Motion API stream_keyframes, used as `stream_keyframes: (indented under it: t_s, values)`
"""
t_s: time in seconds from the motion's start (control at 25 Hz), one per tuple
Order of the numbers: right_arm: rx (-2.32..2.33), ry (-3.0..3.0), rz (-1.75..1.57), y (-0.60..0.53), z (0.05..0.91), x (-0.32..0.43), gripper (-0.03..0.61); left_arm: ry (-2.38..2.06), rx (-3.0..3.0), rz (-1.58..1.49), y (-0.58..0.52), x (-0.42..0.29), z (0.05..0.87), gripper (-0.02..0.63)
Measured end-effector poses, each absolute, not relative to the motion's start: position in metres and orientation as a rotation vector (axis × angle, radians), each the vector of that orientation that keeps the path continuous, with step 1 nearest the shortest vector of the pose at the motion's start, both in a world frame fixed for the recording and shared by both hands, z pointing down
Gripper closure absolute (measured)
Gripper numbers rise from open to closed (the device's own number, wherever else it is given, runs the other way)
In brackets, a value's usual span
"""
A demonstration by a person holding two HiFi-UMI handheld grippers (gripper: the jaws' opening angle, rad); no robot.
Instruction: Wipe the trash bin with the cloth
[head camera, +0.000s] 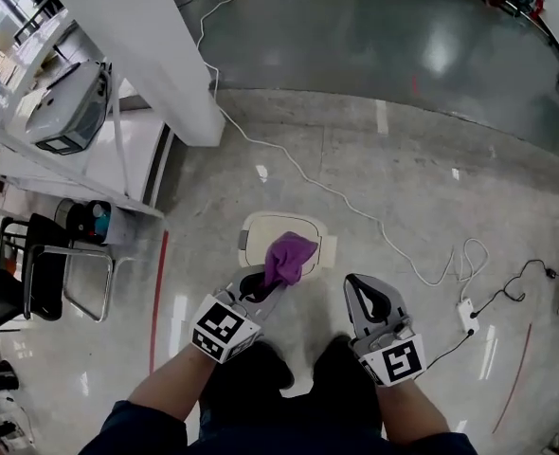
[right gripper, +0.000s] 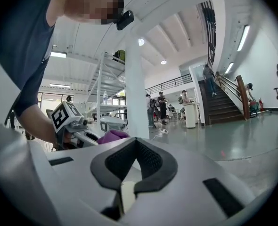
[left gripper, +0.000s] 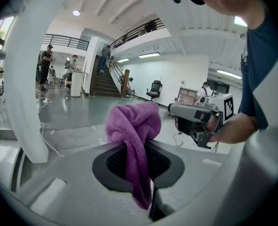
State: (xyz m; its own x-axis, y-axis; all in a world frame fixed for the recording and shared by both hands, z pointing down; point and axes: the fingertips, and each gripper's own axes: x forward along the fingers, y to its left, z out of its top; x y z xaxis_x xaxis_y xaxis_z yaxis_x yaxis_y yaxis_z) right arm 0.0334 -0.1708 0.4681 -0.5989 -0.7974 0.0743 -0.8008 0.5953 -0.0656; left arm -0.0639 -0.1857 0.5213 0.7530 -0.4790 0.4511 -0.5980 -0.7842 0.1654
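The trash bin is a low cream bin with a rounded lid, seen from above on the floor just ahead of my feet. A purple cloth hangs over its near edge. My left gripper is shut on that cloth, which bunches above the jaws and trails below them in the left gripper view. My right gripper is held to the right of the bin, apart from it, shut with nothing between its pads. It sees the cloth and the left gripper off to its left.
A white pillar stands at the back left, with a white cable running from it to a power strip. A metal shelf and a black chair stand on the left. People and a staircase are far off.
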Motion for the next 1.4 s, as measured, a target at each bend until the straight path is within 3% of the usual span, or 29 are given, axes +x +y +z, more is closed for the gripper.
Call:
stream_keyframes:
  t_s: [0.36,0.8,1.4]
  values:
    - [1.285,-2.781,0.143,-0.130,0.316,0.014,0.569,-0.853,2.657,0.421,-0.140,-0.069,0.337,0.569]
    - [1.100,-2.869,0.088,-0.066,0.176,-0.024,0.569,-0.930,2.661,0.273,-0.065,-0.078,0.190,0.569]
    - [0.880,-2.926,0.140,0.003,0.146,-0.045,0.569,-1.060,2.649,0.101,-0.001,-0.073,0.142,0.569]
